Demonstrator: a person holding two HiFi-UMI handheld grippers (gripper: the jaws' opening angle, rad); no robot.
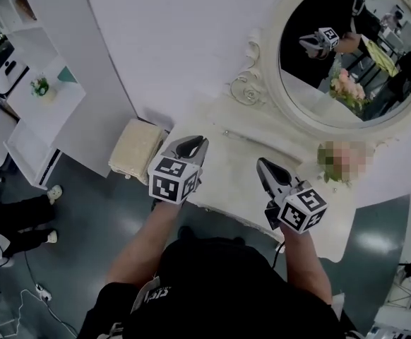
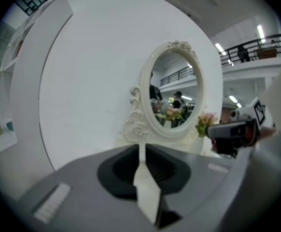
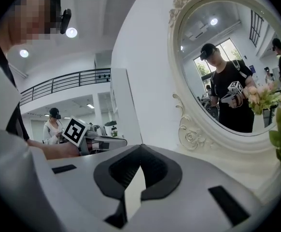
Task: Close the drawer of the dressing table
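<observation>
A white wall (image 1: 170, 41) fills the top of the head view. Against it stands the white dressing table (image 1: 241, 168), its worktop slanting from 10 o'clock down to 4 o'clock. At 1 o'clock an oval mirror (image 1: 354, 48) in a carved white frame reflects you and your grippers. A cream cushioned stool (image 1: 136, 149) sits at 9 o'clock, just beside the worktop's left end.

You hold both grippers above the worktop, touching nothing. Your left gripper (image 1: 195, 143) hangs over the left end with its jaws narrow, only a thin slit between the tips and nothing in it. Your right gripper (image 1: 263, 164) hangs over the middle with its jaws together and empty. Pink flowers (image 1: 332, 162) stand at 3 o'clock from it, and a stemmed glass (image 1: 246, 90) rests at 12 o'clock by the mirror's base.

No view shows the drawer. It probably lies under the worktop's near edge, at 6 o'clock from both grippers and hidden by your forearms and body, so you cannot tell whether it is shut. Its front would run along that slanted edge. Neither hand looks clearly nearer to it.
</observation>
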